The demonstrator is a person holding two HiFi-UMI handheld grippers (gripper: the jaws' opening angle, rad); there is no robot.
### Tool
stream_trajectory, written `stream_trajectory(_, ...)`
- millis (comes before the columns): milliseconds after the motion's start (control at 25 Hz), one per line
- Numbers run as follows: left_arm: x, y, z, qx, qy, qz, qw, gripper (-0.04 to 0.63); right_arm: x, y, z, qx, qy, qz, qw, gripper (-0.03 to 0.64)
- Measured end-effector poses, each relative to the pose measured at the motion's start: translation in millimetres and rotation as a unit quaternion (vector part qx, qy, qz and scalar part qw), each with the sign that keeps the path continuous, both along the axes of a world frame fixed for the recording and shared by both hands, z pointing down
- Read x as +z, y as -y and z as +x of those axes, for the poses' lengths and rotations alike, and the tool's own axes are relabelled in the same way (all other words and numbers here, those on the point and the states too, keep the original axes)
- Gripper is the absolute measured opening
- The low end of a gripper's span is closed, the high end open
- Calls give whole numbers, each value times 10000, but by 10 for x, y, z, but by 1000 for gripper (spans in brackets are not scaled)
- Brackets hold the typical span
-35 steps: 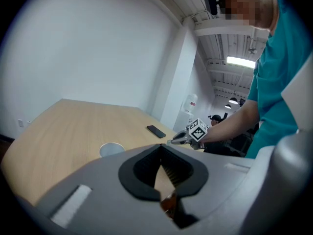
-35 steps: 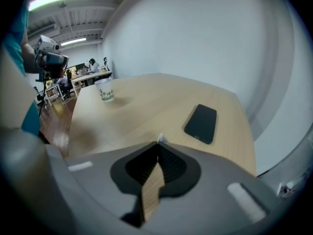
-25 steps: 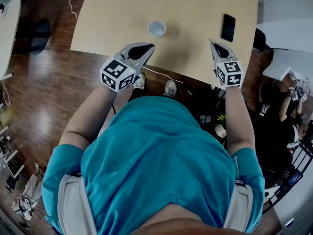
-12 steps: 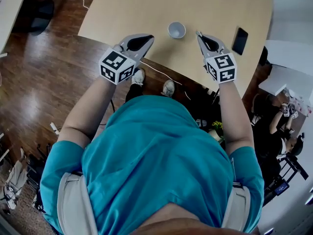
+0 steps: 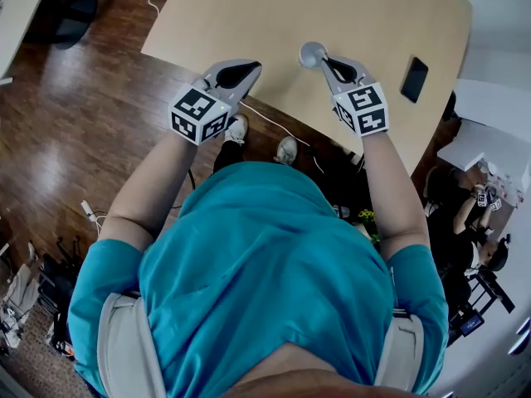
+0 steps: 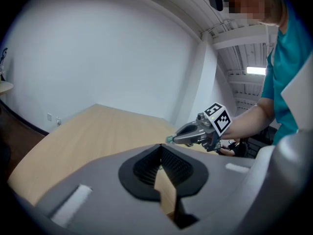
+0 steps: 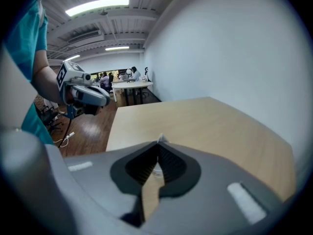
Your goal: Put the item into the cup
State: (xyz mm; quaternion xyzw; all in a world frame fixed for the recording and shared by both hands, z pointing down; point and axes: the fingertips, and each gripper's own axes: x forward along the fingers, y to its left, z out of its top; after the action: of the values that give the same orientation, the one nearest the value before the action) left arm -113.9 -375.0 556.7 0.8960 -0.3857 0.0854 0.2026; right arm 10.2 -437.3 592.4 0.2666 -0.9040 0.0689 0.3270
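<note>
The right hand-held gripper point(image 5: 320, 57) is pinching its jaws all but together, and in the right gripper view a small pale sliver, apparently the item point(image 7: 159, 139), is poking out just beyond the closed tips. It is too small to say what it is. The carrying step seems to be ending and the drop into the cup point(image 5: 309, 53) is coming up.

In the head view, the tips of this hand-held gripper are reaching the near rim of the cup, with the item at or just over the cup's mouth. Whether the tips are touching the rim or hanging above it cannot be told from that steep angle. The next move is probably calling for a little more reach so the item is sitting squarely over the opening. After that the jaws need a gentle parting, so that a piece this light is falling straight in and not sticking to a pad or tipping the cup.

The left hand-held gripper point(image 5: 253, 63) is hanging just beside the right one, to its left over the near edge of the counter point(image 5: 249, 11). Its jaws are meeting at the tips with nothing between them, and it is taking no part for now.

The cup is standing upright near the front edge of the counter. Further right, well apart from the cup, a dark phone point(image 5: 413, 79) is lying flat.
</note>
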Motion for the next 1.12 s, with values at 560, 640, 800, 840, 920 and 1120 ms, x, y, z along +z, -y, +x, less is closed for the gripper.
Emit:
stream_trajectory(560,13,-77,0,46,-10,15,10000,5,1,-10,-149,-104,177,-109,9997,121)
stream_trajectory(640,10,-78,4,42,-16,21,10000,5,-10,-23,-146,-126,171,-92,9997,121)
stream_trajectory(800,-6,-86,26,71,-35,31,10000,5,-38,-31,-119,-87,199,-82,9997,121)
stream_trajectory(840,-9,-88,31,81,-41,34,10000,5,-44,-30,-111,-72,207,-79,9997,121)
stream_trajectory(920,-18,-93,42,95,-60,48,9999,5,-59,-34,-93,-32,239,-79,9997,121)
stream_trajectory(1120,-115,-116,51,223,-126,122,9996,5,-194,-71,-61,66,356,-16,9993,121)
